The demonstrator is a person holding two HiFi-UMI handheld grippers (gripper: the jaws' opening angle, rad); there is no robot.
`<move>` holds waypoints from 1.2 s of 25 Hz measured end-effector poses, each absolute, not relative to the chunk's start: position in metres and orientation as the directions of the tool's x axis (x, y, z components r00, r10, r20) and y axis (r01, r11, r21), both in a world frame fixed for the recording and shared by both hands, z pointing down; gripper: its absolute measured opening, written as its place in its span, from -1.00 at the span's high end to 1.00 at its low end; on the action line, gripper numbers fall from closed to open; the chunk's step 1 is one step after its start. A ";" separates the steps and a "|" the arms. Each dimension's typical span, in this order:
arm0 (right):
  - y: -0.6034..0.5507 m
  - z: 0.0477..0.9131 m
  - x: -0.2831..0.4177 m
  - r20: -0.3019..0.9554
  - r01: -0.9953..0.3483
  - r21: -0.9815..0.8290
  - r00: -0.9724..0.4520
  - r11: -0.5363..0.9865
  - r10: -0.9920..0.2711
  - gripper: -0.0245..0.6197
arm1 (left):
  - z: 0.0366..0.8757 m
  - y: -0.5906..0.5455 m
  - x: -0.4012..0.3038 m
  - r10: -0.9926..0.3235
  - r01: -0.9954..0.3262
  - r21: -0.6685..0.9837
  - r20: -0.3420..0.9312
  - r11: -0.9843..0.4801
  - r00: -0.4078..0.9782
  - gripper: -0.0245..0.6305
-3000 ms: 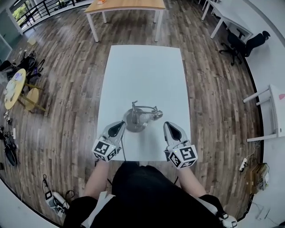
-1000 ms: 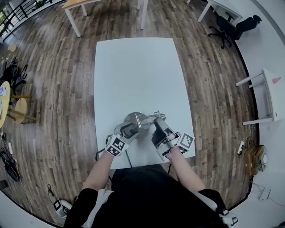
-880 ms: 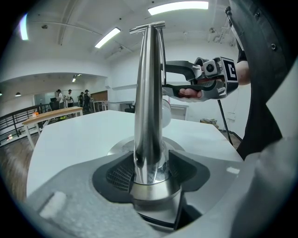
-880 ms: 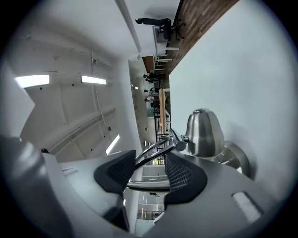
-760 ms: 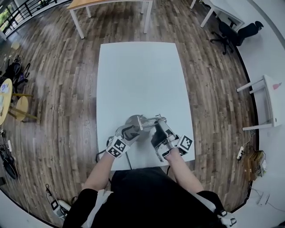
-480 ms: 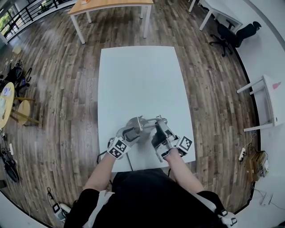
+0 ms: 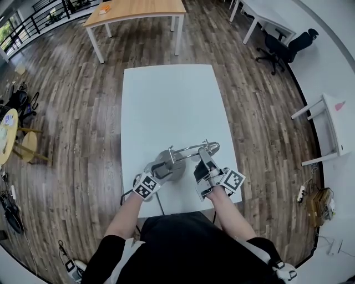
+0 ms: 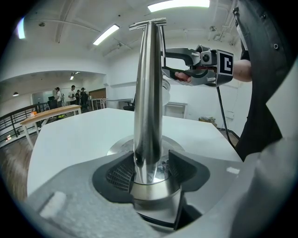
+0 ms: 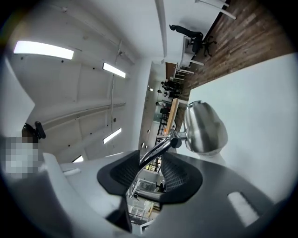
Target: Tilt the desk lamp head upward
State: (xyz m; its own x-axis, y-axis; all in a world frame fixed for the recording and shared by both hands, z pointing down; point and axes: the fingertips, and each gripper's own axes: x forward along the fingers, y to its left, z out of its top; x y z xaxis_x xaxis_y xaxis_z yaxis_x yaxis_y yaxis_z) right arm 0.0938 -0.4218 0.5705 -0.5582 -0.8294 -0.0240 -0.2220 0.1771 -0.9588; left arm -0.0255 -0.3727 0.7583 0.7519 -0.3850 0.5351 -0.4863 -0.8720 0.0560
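**Near field.** Two grippers, one in each hand, work on one desk lamp (image 7: 191, 150). The left gripper (image 8: 150, 168) is pressed onto the foot of the upright post (image 8: 148, 93), just above the round base (image 8: 117, 147), and pins the lamp to the table. The right gripper (image 9: 151, 169) lies roughly level and rolled onto its side. Its jaws have just been closing, but they stand apart, with the thin arm (image 9: 156, 151) running through the gap and space showing beside the rod. This reads as a loose cradle, not a firm pinch.

**Change.** Three seconds before, both grippers sit short of the lamp and off it. One second before, both are at the lamp. Over the last half second the right gripper rises, and in the head view the arm reaches farther out from the post. By judgement the upward swing has begun and is not finished.

**Task object.** The domed lamp head (image 9: 205, 126) hangs at the arm's far end, just past the right jaws and above the white table (image 7: 172, 100). Which way its mouth faces cannot be told.

**Count, lamp.** One base, one post, one arm and one head.

**Far field.** One wooden table (image 7: 138, 6) stands beyond the white one, and one black office chair (image 7: 291, 44) is at the far right.
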 end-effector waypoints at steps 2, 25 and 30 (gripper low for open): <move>-0.424 0.565 0.094 -0.031 -0.238 -0.951 -0.561 0.197 -0.827 0.49 | 0.758 -0.374 -0.026 -0.389 -0.490 0.055 0.536 -0.870 0.749 0.18; -0.425 0.506 0.082 -0.082 -0.413 -0.797 -0.650 0.442 -0.756 0.62 | 0.761 -0.378 -0.028 -0.392 -0.509 0.062 0.559 -0.859 0.730 0.19; -0.425 0.499 0.079 -0.085 -0.437 -0.767 -0.655 0.469 -0.750 0.63 | 0.762 -0.379 -0.027 -0.391 -0.510 0.062 0.564 -0.858 0.727 0.19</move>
State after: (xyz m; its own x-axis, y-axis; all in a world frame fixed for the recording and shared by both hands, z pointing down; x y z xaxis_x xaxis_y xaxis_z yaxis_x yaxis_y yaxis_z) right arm 0.0791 -0.4247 0.4989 -0.6555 -0.7504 -0.0853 -0.4373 0.4693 -0.7671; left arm -0.0271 -0.3785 0.7620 0.7272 -0.3913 0.5640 -0.5098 -0.8580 0.0622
